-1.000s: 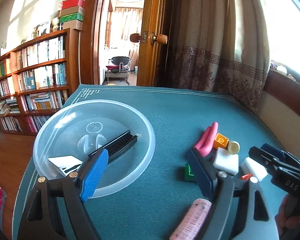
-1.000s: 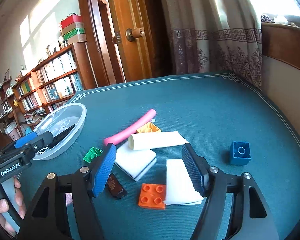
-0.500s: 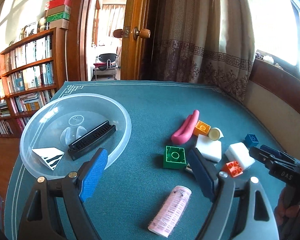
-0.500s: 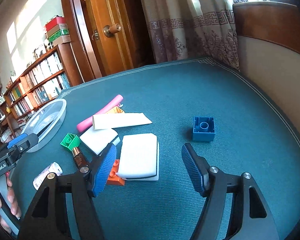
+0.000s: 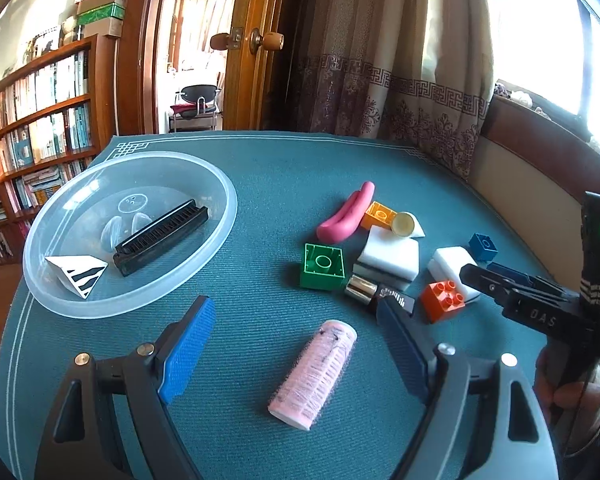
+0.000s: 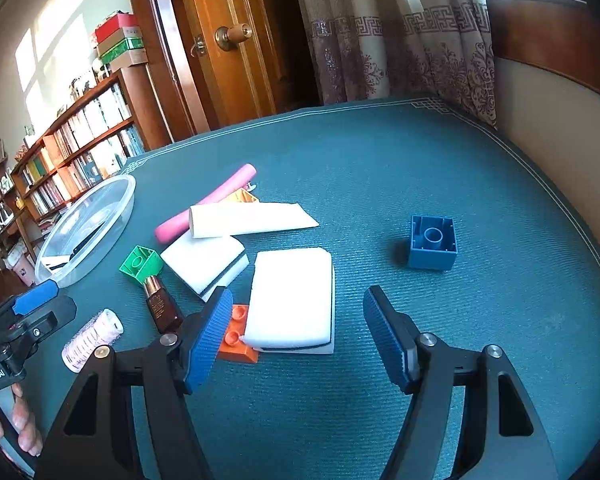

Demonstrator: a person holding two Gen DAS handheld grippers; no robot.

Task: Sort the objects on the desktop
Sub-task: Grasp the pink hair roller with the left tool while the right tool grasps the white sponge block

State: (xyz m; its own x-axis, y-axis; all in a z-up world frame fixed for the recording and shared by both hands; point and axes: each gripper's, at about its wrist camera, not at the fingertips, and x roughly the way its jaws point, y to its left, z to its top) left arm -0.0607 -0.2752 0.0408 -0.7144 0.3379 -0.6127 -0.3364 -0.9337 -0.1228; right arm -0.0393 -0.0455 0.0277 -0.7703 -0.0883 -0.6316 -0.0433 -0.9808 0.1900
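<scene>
Left gripper (image 5: 296,344): jaws spread wide, nothing between the pads. Pink hair roller (image 5: 314,374) lies on the green table cover (image 5: 300,168) in the gap between the fingers, touching neither; its long axis runs from near-left to far-right of the gripper, near end a flat white disc.

Right gripper (image 6: 296,336): jaws likewise apart, empty. White sponge (image 6: 292,300) sits just ahead of its left finger; that finger hides part of the orange brick (image 6: 236,342), and the sponge overlaps the brick's other side. Blue brick (image 6: 434,242) ahead and to the right, hollow side up, well apart from the rest.

Hard to make out:
- Small brown bottle (image 5: 374,292), gold cap toward the green brick (image 5: 323,266); its dark end is cut off behind the left gripper's right finger. Label unreadable.
- White tube (image 6: 252,218) lies across a second white sponge (image 6: 204,258); seen end-on from the left wrist view.
- Pink foam stick (image 5: 348,214) partly under the tube, covering part of a yellow-orange brick (image 5: 380,214).

Clear bowl (image 5: 216,184), ahead-left of the left gripper, holds a black comb (image 5: 160,236) and a white striped wedge (image 5: 78,274).
</scene>
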